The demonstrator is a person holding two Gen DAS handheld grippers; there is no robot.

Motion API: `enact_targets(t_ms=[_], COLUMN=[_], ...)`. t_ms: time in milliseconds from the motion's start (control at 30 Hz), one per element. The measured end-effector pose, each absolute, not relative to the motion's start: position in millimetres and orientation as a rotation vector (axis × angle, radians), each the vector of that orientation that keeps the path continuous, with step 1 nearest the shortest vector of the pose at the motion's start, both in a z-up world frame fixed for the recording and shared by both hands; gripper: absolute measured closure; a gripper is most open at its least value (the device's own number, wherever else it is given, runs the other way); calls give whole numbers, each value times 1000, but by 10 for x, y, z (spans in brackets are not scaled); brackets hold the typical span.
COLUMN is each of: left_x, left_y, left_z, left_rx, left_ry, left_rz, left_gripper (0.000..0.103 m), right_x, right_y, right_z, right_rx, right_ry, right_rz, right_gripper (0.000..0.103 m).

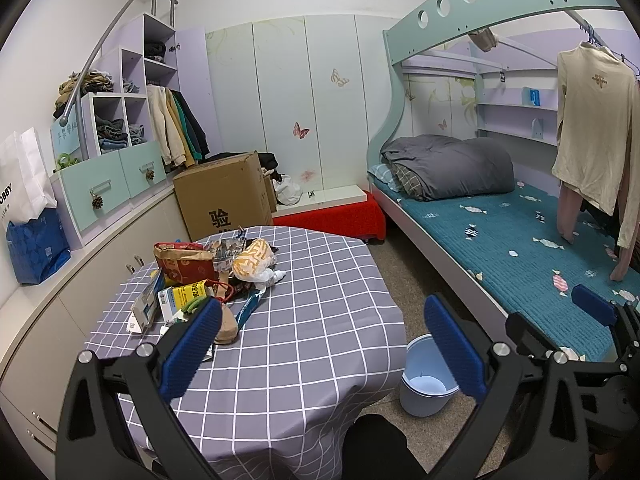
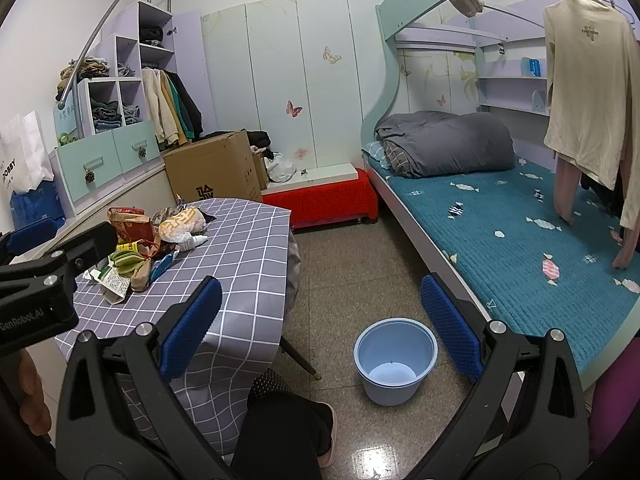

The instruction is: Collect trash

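Trash (image 1: 208, 280) heaped on table (image 1: 312, 320), bin (image 2: 394, 360) on floor beside

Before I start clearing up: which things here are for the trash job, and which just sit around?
Job: trash pile, bin, left gripper, right gripper, both open.
Around: cardboard box, bed, hanging shirt, white bag.

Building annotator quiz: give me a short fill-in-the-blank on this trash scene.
1. The round light-blue plastic bin stands on the ____.
2. The pile of wrappers and cartons lies on the ____-patterned grey tablecloth.
3. The left gripper and right gripper both hold ____.

Missing: floor; checked; nothing
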State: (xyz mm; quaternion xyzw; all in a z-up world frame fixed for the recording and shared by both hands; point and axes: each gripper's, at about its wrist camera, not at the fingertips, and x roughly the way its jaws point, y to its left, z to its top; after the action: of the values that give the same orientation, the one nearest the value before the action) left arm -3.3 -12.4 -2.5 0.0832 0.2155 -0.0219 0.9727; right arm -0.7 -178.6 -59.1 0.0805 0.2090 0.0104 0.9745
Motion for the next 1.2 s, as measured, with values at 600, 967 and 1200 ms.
enact_targets(t_ms=[600, 967, 1200], left_x=[-29, -31, -28], left_y=[-126, -132, -133], left_z=[-41, -66, -66], left_rx=[168, 168, 170], left_ry=[437, 438, 438], left_rz=[-44, -44, -45], left_gripper=[4, 4, 4], right_x=[-20, -13, 9], right_y=[-1764, -1743, -1723], right_z=[-637, -646, -672], right_rx=[165, 166, 167], right_ry=[429, 431, 435], right_rz=[22, 24, 33], right_gripper=[6, 6, 6])
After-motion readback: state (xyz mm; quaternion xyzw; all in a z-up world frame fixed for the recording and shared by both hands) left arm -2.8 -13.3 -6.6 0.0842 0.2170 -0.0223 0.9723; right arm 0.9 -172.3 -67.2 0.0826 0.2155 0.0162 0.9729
